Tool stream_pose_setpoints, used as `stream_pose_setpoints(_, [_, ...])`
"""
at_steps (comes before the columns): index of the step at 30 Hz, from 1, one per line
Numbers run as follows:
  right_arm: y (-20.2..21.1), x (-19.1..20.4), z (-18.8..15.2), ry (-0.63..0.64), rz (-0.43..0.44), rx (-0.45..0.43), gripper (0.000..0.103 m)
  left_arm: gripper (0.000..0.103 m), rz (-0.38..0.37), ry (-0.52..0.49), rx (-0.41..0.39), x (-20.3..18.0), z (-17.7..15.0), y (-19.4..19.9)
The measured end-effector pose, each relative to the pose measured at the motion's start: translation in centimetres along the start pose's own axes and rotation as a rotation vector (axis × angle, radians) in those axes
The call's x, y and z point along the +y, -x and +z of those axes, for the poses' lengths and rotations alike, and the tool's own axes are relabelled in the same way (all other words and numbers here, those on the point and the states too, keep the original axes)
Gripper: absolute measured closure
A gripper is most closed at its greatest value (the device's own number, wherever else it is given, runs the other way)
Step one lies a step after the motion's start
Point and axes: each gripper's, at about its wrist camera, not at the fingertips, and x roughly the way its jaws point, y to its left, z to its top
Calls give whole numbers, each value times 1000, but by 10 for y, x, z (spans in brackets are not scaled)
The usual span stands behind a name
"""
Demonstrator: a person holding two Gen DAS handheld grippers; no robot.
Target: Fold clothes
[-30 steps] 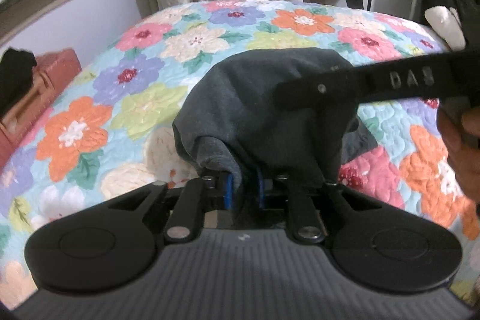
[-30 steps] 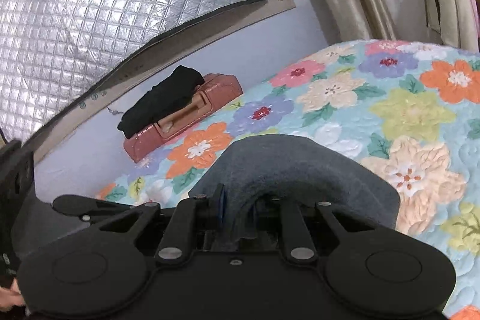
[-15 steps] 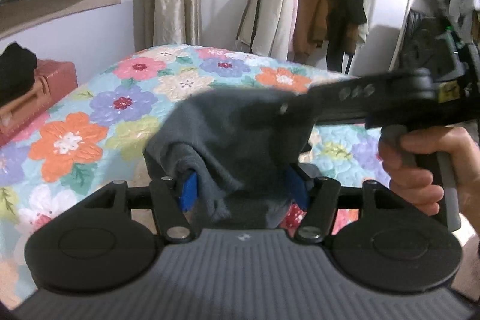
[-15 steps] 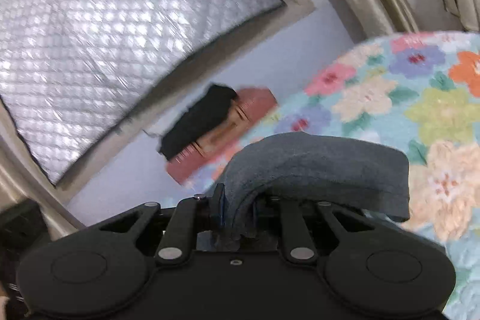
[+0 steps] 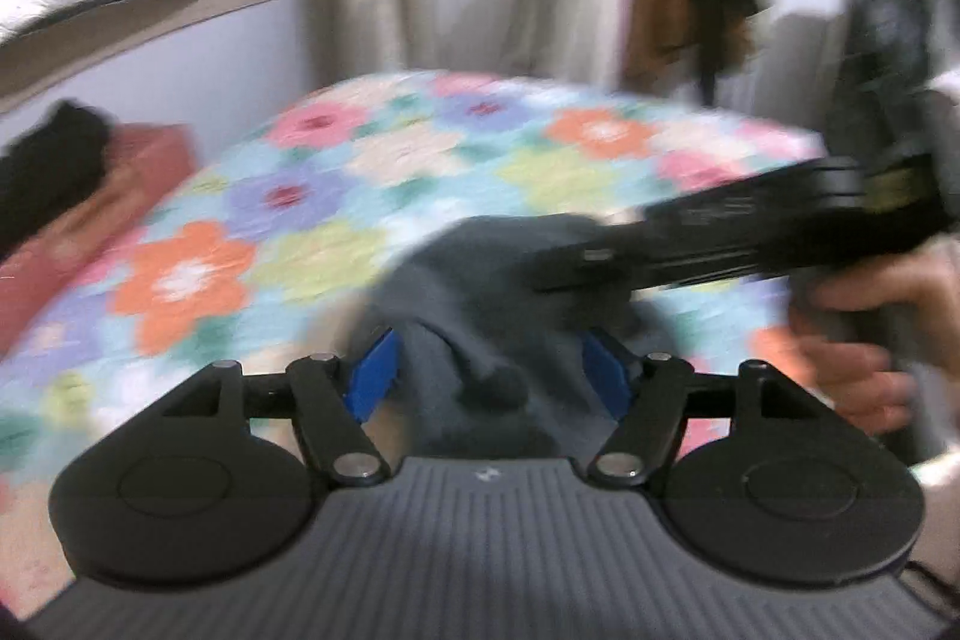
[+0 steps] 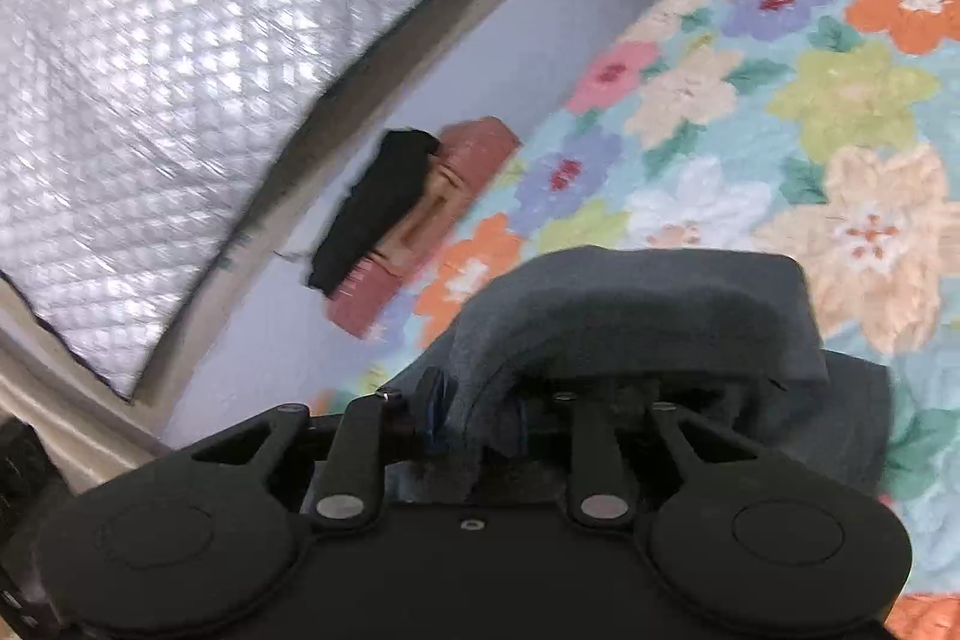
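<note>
A reddish case (image 6: 444,202) lies at the left edge of the floral quilt (image 5: 312,196), against the wall, with a black cloth (image 6: 375,208) draped over its top; whether anything is inside it cannot be told.

Above the quilt, the left gripper (image 5: 489,370) has its blue pads (image 5: 375,373) spread wide, and the dark grey garment (image 5: 474,292) hangs loosely between them, touching neither clearly. The right gripper (image 6: 477,415) is clamped narrowly on a bunched edge of the garment, which arches over its fingers and runs rightward. Blur hides the garment's full shape.
</note>
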Motion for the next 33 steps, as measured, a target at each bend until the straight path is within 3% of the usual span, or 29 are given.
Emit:
stream_pose_setpoints(2, [4,9,-2,53,-79,-65,74,36,101,-60,-46,-8,1,5])
stream_pose_setpoints(3, [8,14,-3,84,-112,-103,75,36,100,-80,-70,-10,2,8])
stream_pose_setpoints(5, [14,22,-4,149,-118,-152,79,35,15,-86,-72,-14,6,11])
stream_pose_setpoints(7, [15,24,-1,168,-64,-151,84,35,-37,-106,-49,-19,8,8])
stream_pose_setpoints(12, [7,10,0,70,70,-89,94,34,-115,-182,-23,-36,-2,-9])
stream_pose_setpoints(15, [4,11,0,55,196,-60,94,30,-98,-177,-2,-43,-7,-23])
stream_pose_setpoints(18, [5,16,-1,43,310,-39,94,30,-52,-92,-7,-35,-7,-30])
stream_pose_setpoints(19, [5,17,-1,38,335,-31,94,35,-36,-44,-6,-27,-6,-33])
stream_pose_setpoints(20, [4,18,-2,33,339,-29,94,59,-43,16,2,-16,-5,-35])
stream_pose_setpoints(22, [1,18,-2,25,315,-38,92,93,-75,127,23,9,-2,-38])
stream_pose_setpoints(23, [0,17,-2,21,298,-39,89,93,-75,175,36,22,0,-41])
stream_pose_setpoints(26, [0,10,-2,-13,224,-64,84,93,78,178,36,53,10,-46])
stream_pose_setpoints(28, [2,5,-1,-22,154,-100,56,93,170,198,32,81,17,-48])
stream_pose_setpoints(33, [2,-7,-1,-43,11,-106,51,94,314,312,62,148,11,-51])
